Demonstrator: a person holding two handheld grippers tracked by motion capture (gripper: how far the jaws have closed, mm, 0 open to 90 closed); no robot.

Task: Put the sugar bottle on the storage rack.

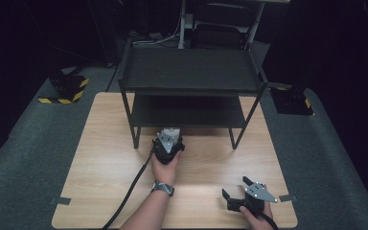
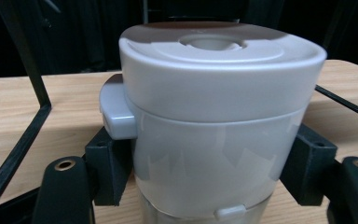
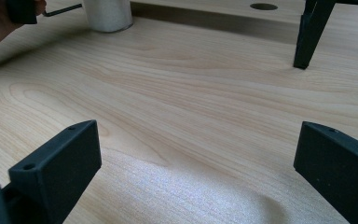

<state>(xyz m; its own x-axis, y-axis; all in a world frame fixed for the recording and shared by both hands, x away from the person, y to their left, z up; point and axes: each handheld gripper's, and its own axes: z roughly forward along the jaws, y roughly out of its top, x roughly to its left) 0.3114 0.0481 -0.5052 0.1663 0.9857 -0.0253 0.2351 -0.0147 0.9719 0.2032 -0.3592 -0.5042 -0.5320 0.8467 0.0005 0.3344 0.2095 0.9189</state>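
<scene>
A white round container (image 2: 214,121) with a lid and a side tab stands on the wooden table (image 1: 105,158), just in front of the black shelf rack (image 1: 191,72). My left gripper (image 2: 209,170) is shut on it, its black pads (image 2: 109,168) pressing on both sides of the body below the lid. In the high view the left gripper (image 1: 168,143) sits at the rack's lower front edge, with the container (image 1: 171,130) just beyond it. Near the table's front right corner my right gripper (image 1: 235,187) stands open, and its jaws (image 3: 198,168) hold nothing above bare wood.
The two-tier rack takes up the back half of the table; one of its legs (image 3: 310,37) stands ahead of my right gripper. A black cable (image 1: 129,191) trails from the left gripper toward the front edge. Grey carpet (image 1: 24,158) surrounds the table.
</scene>
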